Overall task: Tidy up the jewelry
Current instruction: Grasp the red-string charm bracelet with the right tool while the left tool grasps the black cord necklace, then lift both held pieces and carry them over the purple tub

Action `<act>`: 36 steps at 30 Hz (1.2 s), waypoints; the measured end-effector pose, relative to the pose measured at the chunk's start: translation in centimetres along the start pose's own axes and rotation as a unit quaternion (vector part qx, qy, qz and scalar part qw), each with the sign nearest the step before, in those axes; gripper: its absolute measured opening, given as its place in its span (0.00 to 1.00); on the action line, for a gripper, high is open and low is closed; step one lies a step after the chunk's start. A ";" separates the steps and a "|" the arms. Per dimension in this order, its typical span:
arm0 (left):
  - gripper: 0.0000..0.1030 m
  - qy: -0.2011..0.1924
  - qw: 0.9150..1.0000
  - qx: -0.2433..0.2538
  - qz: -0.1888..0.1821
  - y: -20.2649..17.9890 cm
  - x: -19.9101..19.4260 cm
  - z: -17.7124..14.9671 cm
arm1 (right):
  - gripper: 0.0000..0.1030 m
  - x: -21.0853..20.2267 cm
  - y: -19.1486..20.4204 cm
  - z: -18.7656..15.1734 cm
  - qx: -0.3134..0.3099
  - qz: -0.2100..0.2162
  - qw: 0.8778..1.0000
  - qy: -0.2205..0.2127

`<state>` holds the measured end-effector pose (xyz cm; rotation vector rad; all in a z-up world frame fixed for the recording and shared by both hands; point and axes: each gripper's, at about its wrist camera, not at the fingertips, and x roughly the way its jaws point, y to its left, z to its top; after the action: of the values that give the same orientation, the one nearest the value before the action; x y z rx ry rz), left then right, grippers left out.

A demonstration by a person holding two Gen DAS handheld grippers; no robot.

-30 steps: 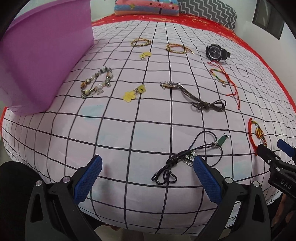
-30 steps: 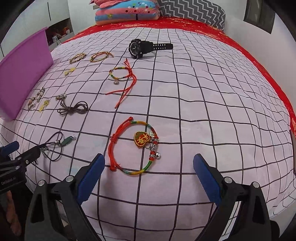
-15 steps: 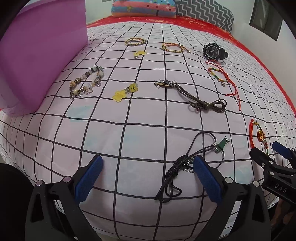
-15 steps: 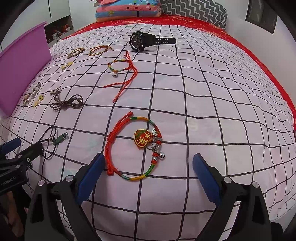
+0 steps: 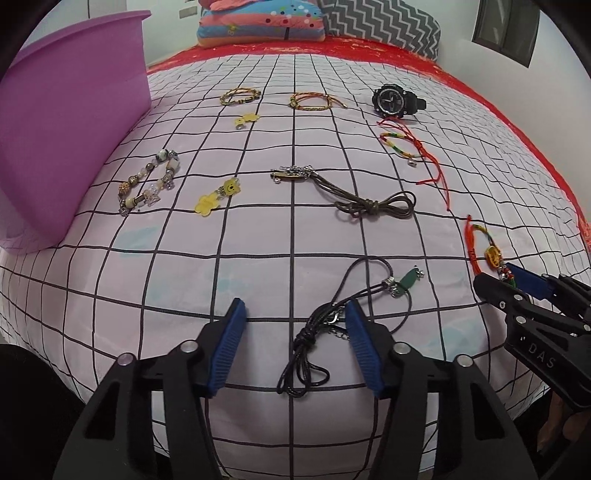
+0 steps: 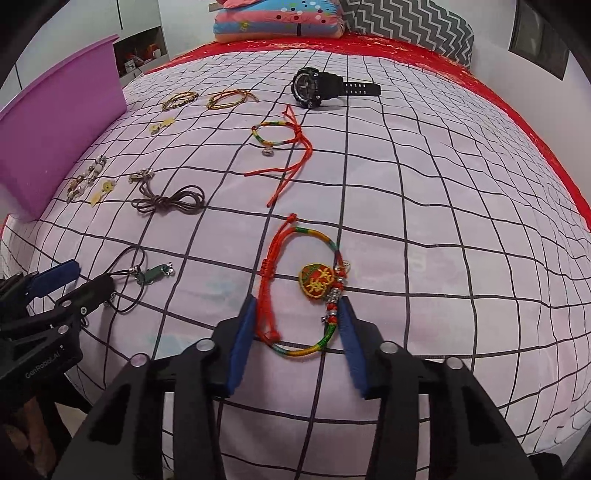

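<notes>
Jewelry lies spread on a pink checked bedspread. My left gripper [image 5: 295, 308] is open, its jaws around the near end of a black cord necklace [image 5: 317, 332] with a green pendant [image 5: 408, 279]. My right gripper [image 6: 297, 306] is open, its jaws on either side of a red braided bracelet [image 6: 273, 273] with a heart charm [image 6: 316, 282]. The black necklace also shows in the right wrist view [image 6: 133, 273], and the right gripper in the left wrist view [image 5: 517, 284].
A purple bin [image 5: 66, 122] stands at the left. Further off lie a beaded bracelet [image 5: 147, 181], yellow charms [image 5: 218, 195], a brown cord necklace [image 5: 354, 195], a red string bracelet [image 5: 410, 147], two woven bracelets [image 5: 240, 96] and a black watch [image 5: 393, 99]. Pillows [image 5: 266, 22] lie at the far end.
Both grippers have moved forward and lower over the bed and narrowed. The left jaws now flank the black necklace's end, the right jaws flank the red bracelet.
</notes>
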<state>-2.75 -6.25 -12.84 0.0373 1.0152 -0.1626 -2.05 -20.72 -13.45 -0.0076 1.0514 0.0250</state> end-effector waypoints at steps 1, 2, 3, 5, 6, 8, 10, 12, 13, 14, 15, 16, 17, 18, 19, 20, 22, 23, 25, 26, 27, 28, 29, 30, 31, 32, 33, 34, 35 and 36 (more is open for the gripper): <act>0.40 -0.002 1.000 0.001 -0.001 -0.2 -0.1 0.0 | 0.32 0.0 0.1 0.0 0.000 -0.001 1.000 0.000; 0.37 -0.004 1.000 0.005 0.000 -0.4 -0.2 0.0 | 0.28 -0.1 0.2 0.0 0.001 -0.002 1.000 -0.001; 0.29 -0.007 1.000 0.009 0.003 -0.6 -0.2 0.1 | 0.26 -0.1 0.2 0.0 0.002 -0.002 1.000 -0.001; 0.14 -0.010 1.000 0.010 0.002 -0.7 -0.3 0.1 | 0.23 -0.2 0.3 0.0 0.002 -0.001 1.000 -0.001; 0.11 -0.010 1.000 0.008 0.000 -0.6 -0.3 0.2 | 0.22 -0.2 0.3 0.0 0.002 -0.001 1.000 -0.001; 0.09 -0.009 1.000 -0.001 -0.008 -0.3 -0.3 0.4 | 0.19 -0.4 0.2 -0.1 0.005 0.001 1.000 -0.002; 0.09 -0.009 1.000 -0.003 -0.012 -0.1 -0.4 0.4 | 0.18 -0.5 0.1 -0.2 0.009 0.003 1.000 -0.002; 0.08 -0.008 1.000 -0.002 -0.012 -0.2 -0.6 0.4 | 0.16 -0.6 0.0 -0.1 0.013 0.005 1.000 -0.001; 0.08 -0.008 1.000 -0.001 -0.014 -0.2 -0.7 0.4 | 0.16 -0.7 0.0 -0.1 0.015 0.007 1.000 -0.002; 0.08 -0.007 1.000 -0.001 -0.015 -0.1 -0.8 0.5 | 0.16 -0.8 -0.1 -0.1 0.016 0.007 1.000 -0.001; 0.08 -0.005 1.000 -0.001 -0.018 -0.1 -1.0 0.5 | 0.16 -1.0 -0.1 -0.1 0.017 0.009 1.000 -0.002; 0.08 -0.003 1.000 -0.003 -0.021 0.0 -1.1 0.6 | 0.16 -1.1 -0.1 -0.1 0.018 0.010 1.000 -0.003; 0.08 -0.002 1.000 -0.004 -0.024 0.0 -1.3 0.7 | 0.16 -1.3 0.0 0.0 0.018 0.010 1.000 -0.004; 0.08 -0.004 1.000 -0.003 -0.026 0.0 -1.6 0.8 | 0.15 -1.4 0.0 0.0 0.019 0.010 1.000 -0.005; 0.08 -0.006 1.000 0.000 -0.026 -0.1 -1.8 0.9 | 0.15 -1.6 0.1 0.1 0.020 0.010 1.000 -0.006; 0.08 -0.009 1.000 0.003 -0.027 -0.1 -2.1 0.9 | 0.15 -1.8 0.2 0.2 0.020 0.009 1.000 -0.008; 0.08 -0.016 0.999 0.007 -0.029 -0.1 -2.9 1.3 | 0.15 -2.3 0.4 0.3 0.020 0.009 1.000 -0.013; 0.08 -0.020 0.999 0.010 -0.031 0.0 -3.3 1.5 | 0.15 -2.6 0.5 0.5 0.020 0.009 1.000 -0.015; 0.08 -0.026 0.999 0.012 -0.038 0.0 -4.2 2.0 | 0.15 -3.4 0.8 0.8 0.020 0.010 1.000 -0.022; 0.08 -0.030 0.999 0.013 -0.041 0.1 -4.6 2.3 | 0.15 -3.8 1.0 1.0 0.020 0.011 0.999 -0.027; 0.08 -0.033 0.998 0.014 -0.044 0.2 -5.1 2.5 | 0.15 -4.2 1.1 1.2 0.019 0.011 0.999 -0.030; 0.08 -0.037 0.998 0.014 -0.046 0.4 -5.5 2.8 | 0.15 -4.7 1.3 1.5 0.019 0.011 0.999 -0.034; 0.08 -0.041 0.998 0.015 -0.047 0.6 -5.9 3.2 | 0.15 -5.0 1.4 1.8 0.019 0.012 0.999 -0.037; 0.08 -0.043 0.998 0.016 -0.046 0.8 -6.2 3.4 | 0.15 -5.5 1.6 2.1 0.020 0.012 0.999 -0.041; 0.08 -0.046 0.998 0.016 -0.046 1.0 -6.6 3.7 | 0.15 -5.9 1.8 2.4 0.022 0.011 0.999 -0.045; 0.08 -0.049 0.998 0.016 -0.045 1.3 -6.9 4.1 | 0.15 -6.3 1.9 2.7 0.023 0.011 0.999 -0.048; 0.08 -0.051 0.998 0.017 -0.045 1.6 -7.2 4.4 | 0.15 -6.6 2.2 2.9 0.024 0.011 0.998 -0.052; 0.08 -0.055 0.997 0.019 -0.045 1.9 -7.6 4.7 | 0.15 -7.1 2.5 3.2 0.024 0.012 0.998 -0.056; 0.08 -0.059 0.997 0.021 -0.043 2.2 -8.0 5.0 | 0.15 -7.5 2.8 3.5 0.023 0.014 0.998 -0.060; 0.08 -0.063 0.997 0.025 -0.043 2.5 -8.3 5.2 | 0.15 -7.8 3.2 3.8 0.022 0.016 0.998 -0.063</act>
<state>-2.27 -3.37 -3.13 0.0282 0.8882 -0.2645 -2.72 -17.54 -4.74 0.0492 0.9253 0.0309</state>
